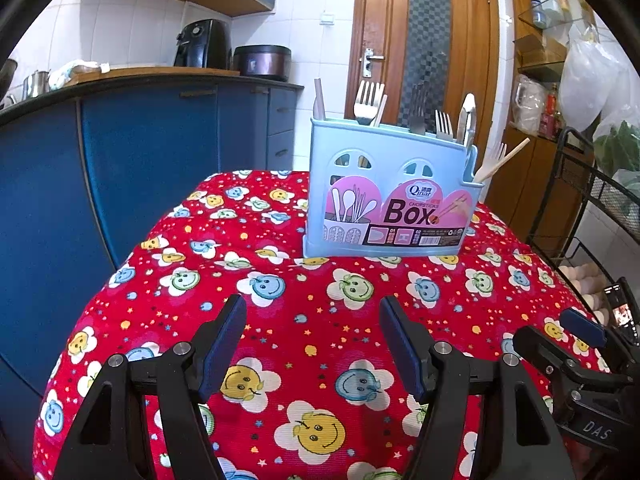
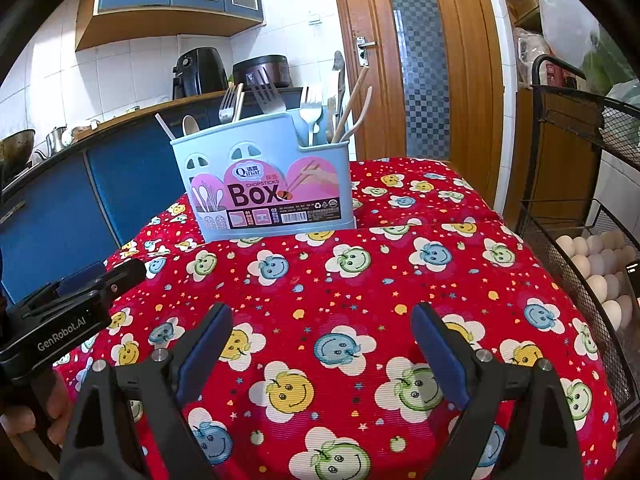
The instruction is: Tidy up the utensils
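Here, the surface (image 1: 304,320) under a red smiley-flower cloth carries a pale blue chopsticks box (image 1: 390,200) at its far side, upright. Forks (image 1: 367,102), wooden chopsticks (image 2: 352,104) and a spoon (image 2: 190,124) stand in its compartments. Near the front edge, the left tongs (image 1: 312,320) and right tongs (image 2: 322,328) hover wide open, both empty, well apart from the box.

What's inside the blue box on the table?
The blue box holds metal forks, a wooden spoon and pale wooden utensils standing upright. Only their tops show; the box's wall hides the lower parts.
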The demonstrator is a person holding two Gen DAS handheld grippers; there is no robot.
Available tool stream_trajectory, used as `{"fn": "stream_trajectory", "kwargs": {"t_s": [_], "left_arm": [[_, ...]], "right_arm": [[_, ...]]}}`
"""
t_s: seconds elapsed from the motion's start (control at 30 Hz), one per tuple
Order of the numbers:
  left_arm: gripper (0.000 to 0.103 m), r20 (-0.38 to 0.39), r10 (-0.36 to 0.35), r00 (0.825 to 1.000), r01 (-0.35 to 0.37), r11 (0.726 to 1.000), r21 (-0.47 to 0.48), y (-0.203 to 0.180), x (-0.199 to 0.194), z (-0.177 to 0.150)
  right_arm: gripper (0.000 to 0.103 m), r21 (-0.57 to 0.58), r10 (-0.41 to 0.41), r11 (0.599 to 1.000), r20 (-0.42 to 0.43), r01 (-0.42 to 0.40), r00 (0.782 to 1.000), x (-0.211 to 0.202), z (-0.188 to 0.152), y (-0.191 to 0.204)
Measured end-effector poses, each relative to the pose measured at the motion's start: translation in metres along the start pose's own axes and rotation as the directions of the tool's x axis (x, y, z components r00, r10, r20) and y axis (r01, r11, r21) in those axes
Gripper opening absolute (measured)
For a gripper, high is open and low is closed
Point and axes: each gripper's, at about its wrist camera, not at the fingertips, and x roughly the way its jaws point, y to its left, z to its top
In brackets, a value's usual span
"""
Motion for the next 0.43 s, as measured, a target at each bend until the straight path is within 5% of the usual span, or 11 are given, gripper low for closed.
{"fn": "stream_trajectory", "kwargs": {"t_s": [0.43], "left_arm": [[0.07,0.0,0.005,1.0,-0.005,1.0,0.002,-0.0012,0.0003,-0.0009]], "right_arm": [[0.092,0.001,-0.001,1.0,-0.002,0.001,1.0,0.0007,0.0,-0.0006]]}}
